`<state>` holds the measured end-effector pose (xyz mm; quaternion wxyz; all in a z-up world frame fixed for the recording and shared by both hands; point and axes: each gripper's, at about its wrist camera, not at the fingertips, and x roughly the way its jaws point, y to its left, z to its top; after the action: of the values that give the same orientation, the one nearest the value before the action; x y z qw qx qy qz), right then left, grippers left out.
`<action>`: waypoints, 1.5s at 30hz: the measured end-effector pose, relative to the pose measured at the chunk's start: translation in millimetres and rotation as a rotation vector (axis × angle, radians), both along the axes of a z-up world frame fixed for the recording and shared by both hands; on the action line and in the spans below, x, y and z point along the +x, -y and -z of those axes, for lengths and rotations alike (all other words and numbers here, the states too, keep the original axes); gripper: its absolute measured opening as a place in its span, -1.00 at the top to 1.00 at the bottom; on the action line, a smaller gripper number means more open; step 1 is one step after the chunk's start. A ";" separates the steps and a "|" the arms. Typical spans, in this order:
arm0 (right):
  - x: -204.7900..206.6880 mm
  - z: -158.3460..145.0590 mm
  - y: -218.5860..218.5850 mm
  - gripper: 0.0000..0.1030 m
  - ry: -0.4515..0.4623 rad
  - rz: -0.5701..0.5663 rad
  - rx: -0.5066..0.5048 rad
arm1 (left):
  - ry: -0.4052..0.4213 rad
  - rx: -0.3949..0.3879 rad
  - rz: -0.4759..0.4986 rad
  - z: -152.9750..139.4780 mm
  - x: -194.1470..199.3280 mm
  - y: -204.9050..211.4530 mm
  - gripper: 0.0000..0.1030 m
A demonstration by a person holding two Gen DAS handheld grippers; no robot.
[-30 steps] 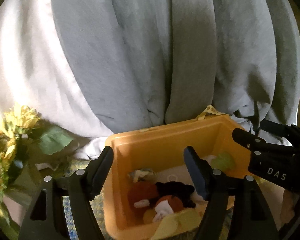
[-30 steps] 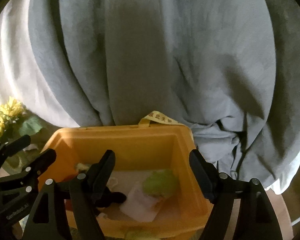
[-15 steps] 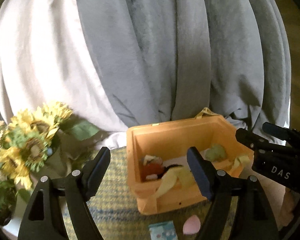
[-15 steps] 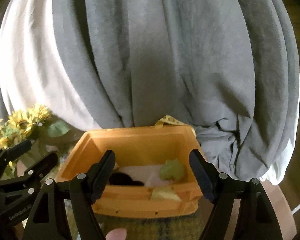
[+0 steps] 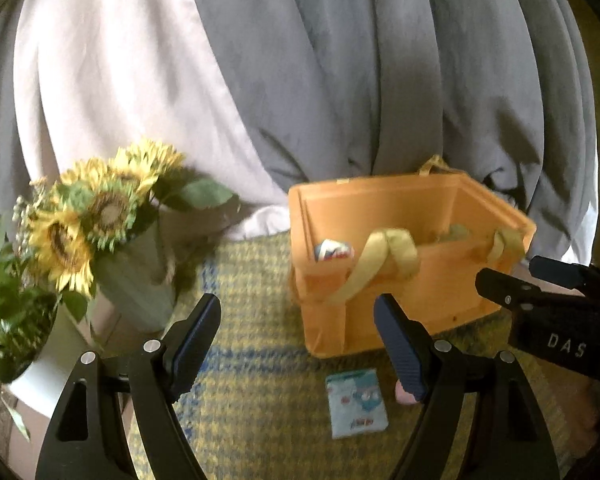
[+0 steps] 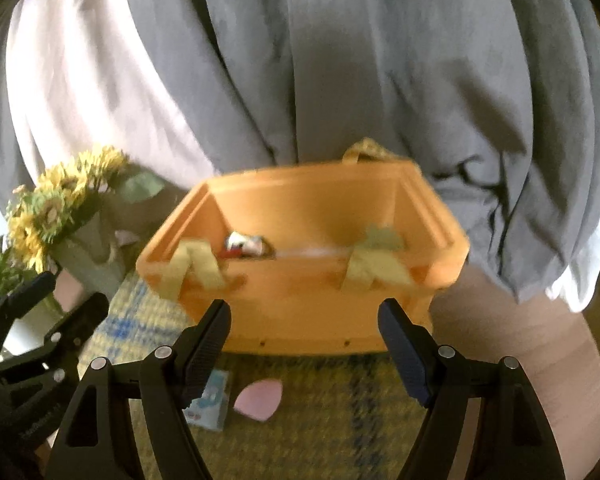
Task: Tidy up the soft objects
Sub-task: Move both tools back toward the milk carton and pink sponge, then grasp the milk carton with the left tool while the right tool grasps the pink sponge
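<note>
- Soft objects are lying partly inside the orange bin [image 6: 312,312], where a red-and-white item [image 6: 247,243] and a green one [image 6: 382,236] are peeking over the near wall.
- Yellow strap handles [image 6: 196,270] are draping over the bin's front rim.
- Two more items are sitting on the yellow-and-blue woven mat [image 5: 260,412] just in front of the bin: a pale blue printed packet [image 5: 357,402] and a pink teardrop sponge [image 6: 258,402], lying near each other.
- Left gripper [image 5: 298,344] is hovering above the mat with its fingers spread wide and holding nothing; the packet is showing between them, lower down.
- Right gripper [image 6: 305,346] is hanging in front of the bin, its fingers likewise standing wide apart and empty, with the pink sponge below the gap.
- Sunflowers [image 5: 96,208] in a pale vase [image 5: 136,292] are standing to the left of the bin, apart from it.
- Grey and white curtains [image 5: 340,72] are hanging behind everything.
</note>
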<state>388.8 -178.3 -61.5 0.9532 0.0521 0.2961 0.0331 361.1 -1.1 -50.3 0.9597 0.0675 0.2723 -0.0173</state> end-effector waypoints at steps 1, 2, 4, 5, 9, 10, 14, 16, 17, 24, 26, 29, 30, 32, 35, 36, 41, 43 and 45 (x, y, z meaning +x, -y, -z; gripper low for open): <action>-0.8 3.4 0.7 -0.49 -0.012 -0.004 0.011 | -0.005 0.006 0.001 3.0 -1.3 0.3 -0.53; -0.4 7.8 0.8 -0.48 -0.029 -0.010 0.024 | -0.012 0.007 0.001 6.0 -2.3 0.4 -0.53; -0.9 14.7 0.1 -0.48 -0.052 -0.011 0.036 | -0.041 -0.003 0.003 13.9 -4.0 0.0 -0.53; -0.6 18.7 -0.2 -0.48 -0.067 -0.013 0.042 | -0.053 -0.009 0.001 17.2 -4.7 -0.9 -0.53; 3.3 33.4 -3.6 -0.45 -0.129 -0.017 0.047 | -0.114 -0.038 -0.017 35.2 -5.9 -4.1 -0.53; 4.1 37.4 -4.3 -0.42 -0.143 -0.025 0.051 | -0.126 -0.041 -0.012 39.8 -6.4 -4.4 -0.52; 6.5 50.8 -9.6 -0.36 -0.183 -0.041 0.053 | -0.164 -0.046 0.007 54.9 -8.7 -1.7 -0.52; 8.1 56.7 -12.8 -0.35 -0.202 -0.057 0.063 | -0.177 -0.062 0.015 62.0 -10.1 1.4 -0.52; 9.0 59.3 -14.0 -0.34 -0.211 -0.061 0.066 | -0.184 -0.062 0.017 64.0 -9.5 2.8 -0.52; 18.3 76.3 -18.0 -0.22 -0.273 -0.079 0.105 | -0.226 -0.054 0.044 84.7 -7.0 18.5 -0.49; 21.2 80.7 -20.1 -0.18 -0.290 -0.084 0.102 | -0.248 -0.062 0.050 91.4 -3.6 21.5 -0.42; 25.5 86.7 -25.9 -0.13 -0.309 -0.103 0.102 | -0.266 -0.067 0.051 98.9 0.0 24.6 -0.42; 27.3 88.3 -27.1 -0.13 -0.313 -0.107 0.097 | -0.271 -0.071 0.051 100.8 1.2 24.9 -0.42; 30.0 91.7 -29.6 -0.12 -0.323 -0.113 0.098 | -0.279 -0.076 0.049 104.5 4.2 24.6 -0.39; 33.9 96.9 -34.1 -0.06 -0.335 -0.122 0.090 | -0.297 -0.073 0.048 111.7 9.2 25.0 -0.32; 35.0 97.7 -35.2 -0.04 -0.338 -0.128 0.089 | -0.304 -0.074 0.055 113.9 10.8 25.6 -0.30; 39.7 104.3 -40.7 -0.02 -0.356 -0.141 0.080 | -0.341 -0.096 0.048 124.3 18.5 23.3 -0.20; 41.5 107.5 -40.9 -0.02 -0.368 -0.140 0.084 | -0.360 -0.112 0.058 128.1 20.5 22.3 -0.11; 43.8 111.5 -40.8 -0.02 -0.384 -0.142 0.094 | -0.370 -0.115 0.064 131.0 22.4 22.1 -0.03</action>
<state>432.5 -137.5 -173.0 0.8712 0.0807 0.4732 0.1033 383.5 -23.3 -181.3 0.8945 0.0168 0.4404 -0.0754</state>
